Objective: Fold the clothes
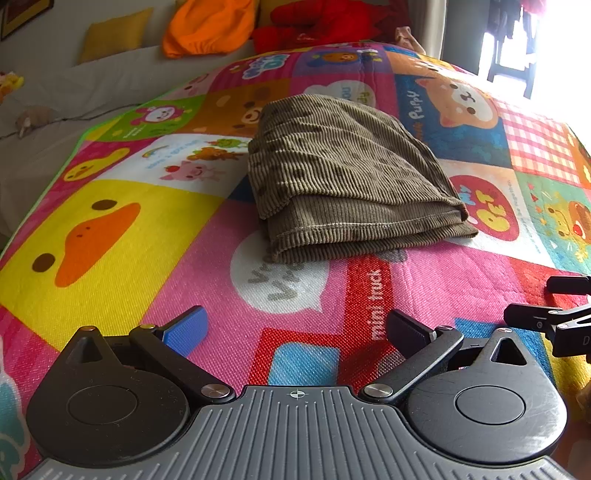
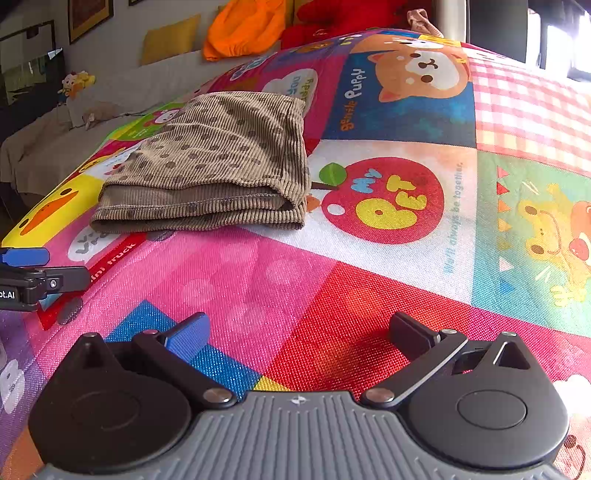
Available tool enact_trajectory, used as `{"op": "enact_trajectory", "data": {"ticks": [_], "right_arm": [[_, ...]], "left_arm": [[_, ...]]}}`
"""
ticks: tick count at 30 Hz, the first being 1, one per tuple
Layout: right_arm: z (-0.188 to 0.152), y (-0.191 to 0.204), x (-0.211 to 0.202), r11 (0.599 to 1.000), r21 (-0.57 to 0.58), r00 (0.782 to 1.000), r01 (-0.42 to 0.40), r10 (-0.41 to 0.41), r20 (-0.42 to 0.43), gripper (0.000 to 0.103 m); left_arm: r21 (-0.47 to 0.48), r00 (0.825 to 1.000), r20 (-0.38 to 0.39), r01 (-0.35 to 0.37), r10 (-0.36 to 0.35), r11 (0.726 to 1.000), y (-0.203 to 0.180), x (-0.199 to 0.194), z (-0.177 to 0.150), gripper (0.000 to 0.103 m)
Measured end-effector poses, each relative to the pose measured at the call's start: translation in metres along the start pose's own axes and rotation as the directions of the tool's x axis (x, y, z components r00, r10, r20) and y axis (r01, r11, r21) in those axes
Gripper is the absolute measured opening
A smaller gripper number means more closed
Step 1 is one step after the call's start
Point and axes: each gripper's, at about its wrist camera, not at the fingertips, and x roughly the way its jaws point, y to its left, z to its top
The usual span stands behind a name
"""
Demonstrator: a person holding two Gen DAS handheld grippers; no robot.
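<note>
Bright cartoon-print mat [image 1: 110, 229] covers the working surface; behind it a pale sofa with a yellow cushion [image 1: 114, 35], an orange cloth bundle [image 1: 207, 26] and something red and plush. Strong window light at far right.

Brown corduroy garment [image 1: 343, 173] lies near the middle of the mat, folded into a compact stack of several layers. Stitched hem edge faces the cameras, fold on the side toward the right tool. Layers look roughly squared up; judged from this, the folding of this piece is done or nearly so.

Left tool [image 1: 295, 328]: fingers spread wide, nothing between them, low over the mat on the near side of the garment and apart from it. Blue pad [image 1: 188, 328] on one finger, dark pad on the other.

Right tool [image 2: 299, 332]: likewise spread wide and empty, low over the mat, pointing ahead with the garment ahead and to its left, not touching.

Each tool shows at the edge of the other's view, so they sit side by side, near one another. Pose reads as released and backed off, probably so the stack lies undisturbed. No hand or sleeve visible.
</note>
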Motion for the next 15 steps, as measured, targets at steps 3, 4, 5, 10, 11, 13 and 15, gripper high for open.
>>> {"op": "enact_trajectory", "data": {"ticks": [3,4,5,10,11,13,15], "right_arm": [[0.0001,0.0001,0.0001,1.000,0.000,1.000,0.001,-0.001,0.000,0.103],[0.0001,0.0001,0.0001,1.000,-0.001,1.000,0.001,-0.001,-0.001,0.103],[0.0001,0.0002,0.0001,1.000,-0.001,1.000,0.002,-0.002,-0.001,0.103],[0.0003,0.0005,0.0003,1.000,-0.003,1.000,0.004,-0.004,-0.002,0.103],[0.0003,0.0006,0.0004,1.000,-0.003,1.000,0.004,-0.004,-0.002,0.103],[0.0003,0.0007,0.0004,1.000,-0.004,1.000,0.005,-0.005,-0.003,0.103],[0.0004,0.0008,0.0005,1.000,-0.004,1.000,0.006,-0.006,-0.003,0.103]], "left_arm": [[0.001,1.000,0.000,-0.001,0.001,1.000,0.0001,0.0000,0.0001,0.103],[0.002,1.000,-0.001,-0.001,0.001,1.000,0.0001,0.0000,0.0001,0.103],[0.001,1.000,-0.001,-0.001,0.001,1.000,-0.0001,-0.0001,0.0001,0.103],[-0.005,1.000,0.001,0.005,-0.005,1.000,0.0006,-0.0002,0.0002,0.103],[-0.007,1.000,0.001,0.006,-0.006,1.000,0.0010,-0.0002,0.0002,0.103],[-0.010,1.000,0.002,0.009,-0.009,1.000,0.0016,-0.0002,0.0003,0.103],[-0.012,1.000,0.002,0.011,-0.011,1.000,0.0020,-0.0001,0.0004,0.103]]}}
